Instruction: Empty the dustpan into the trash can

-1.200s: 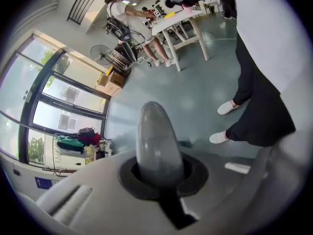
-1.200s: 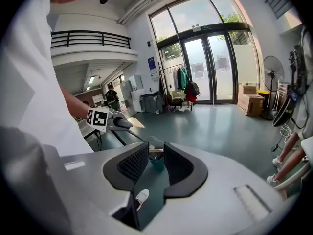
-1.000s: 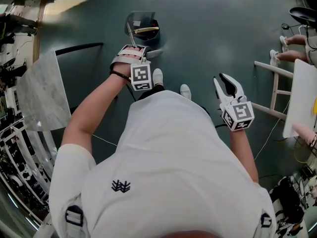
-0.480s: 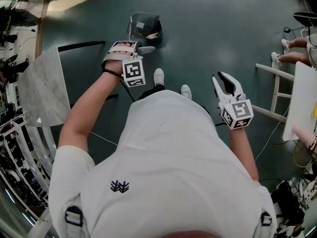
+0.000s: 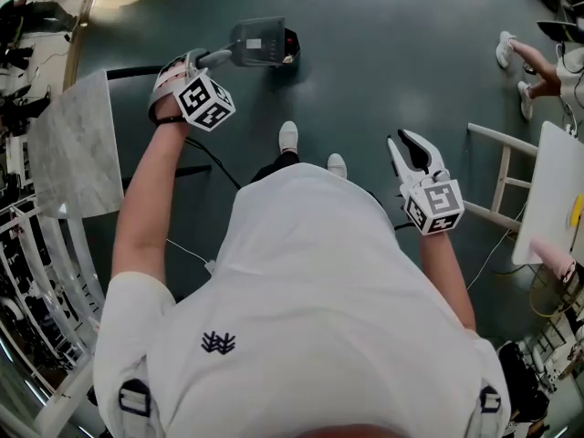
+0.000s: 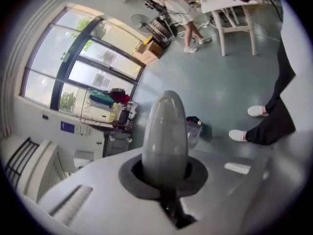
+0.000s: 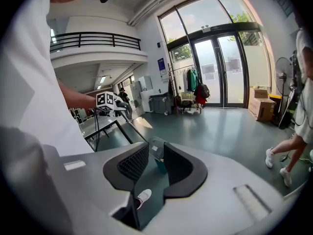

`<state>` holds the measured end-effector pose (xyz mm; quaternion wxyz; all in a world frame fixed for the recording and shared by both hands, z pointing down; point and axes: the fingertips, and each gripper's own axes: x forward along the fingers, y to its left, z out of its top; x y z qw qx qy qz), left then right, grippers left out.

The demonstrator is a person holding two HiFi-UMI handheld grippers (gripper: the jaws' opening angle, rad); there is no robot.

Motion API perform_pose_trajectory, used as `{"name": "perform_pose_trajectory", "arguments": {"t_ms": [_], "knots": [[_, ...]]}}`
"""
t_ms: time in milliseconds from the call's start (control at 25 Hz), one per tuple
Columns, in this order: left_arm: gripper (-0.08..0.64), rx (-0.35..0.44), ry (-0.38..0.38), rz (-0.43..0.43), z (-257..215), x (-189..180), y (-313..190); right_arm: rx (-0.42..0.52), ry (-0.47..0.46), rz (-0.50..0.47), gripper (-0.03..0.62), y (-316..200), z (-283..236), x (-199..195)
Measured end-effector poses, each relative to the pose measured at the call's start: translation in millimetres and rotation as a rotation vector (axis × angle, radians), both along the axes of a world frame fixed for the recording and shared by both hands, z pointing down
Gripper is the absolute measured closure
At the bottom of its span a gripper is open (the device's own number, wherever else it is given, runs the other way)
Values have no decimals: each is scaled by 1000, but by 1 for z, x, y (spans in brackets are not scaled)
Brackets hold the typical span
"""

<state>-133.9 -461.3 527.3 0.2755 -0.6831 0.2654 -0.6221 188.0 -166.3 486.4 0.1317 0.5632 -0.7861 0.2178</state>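
Note:
In the head view my left gripper [image 5: 193, 62] is held up at the upper left, shut on the grey dustpan handle [image 5: 214, 57]. The grey dustpan [image 5: 258, 42] hangs tilted over the trash can [image 5: 290, 40], which shows only at its right edge. In the left gripper view the rounded handle [image 6: 165, 131] fills the jaws of the left gripper [image 6: 164, 173], and the clear trash can [image 6: 194, 129] stands on the floor beyond. My right gripper [image 5: 411, 146] hangs open and holds nothing. Between the jaws of the right gripper [image 7: 151, 168] I see the far dustpan [image 7: 157, 149].
A marble-topped table [image 5: 78, 153] stands at the left with a black frame beside it. A white table [image 5: 552, 190] and a white frame [image 5: 502, 167] stand at the right. My white shoes [image 5: 289, 138] are on the dark floor. Another person's legs [image 5: 534, 62] are at the upper right.
My left gripper has risen and swung left and away, and it has lifted the dustpan and tipped it over the trash can. The right gripper has barely moved.

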Motion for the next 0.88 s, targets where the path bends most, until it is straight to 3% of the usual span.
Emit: {"name": "perform_pose_trajectory", "arguments": {"t_ms": [240,400,720,880], "knots": [[506,33,169,-285,-46,-72,-27,8,8,-43,503,-3,-3,-9],[506,16,229,-441,-57,-118,-11,8,11,-99,503,-2,-2,-16],[506,-141,269,-680,-27,-185,104,-30,-13,-299,505,9,9,-40],[506,-224,342,-776,-15,-204,175,-56,-8,-425,505,11,22,-64]]}}
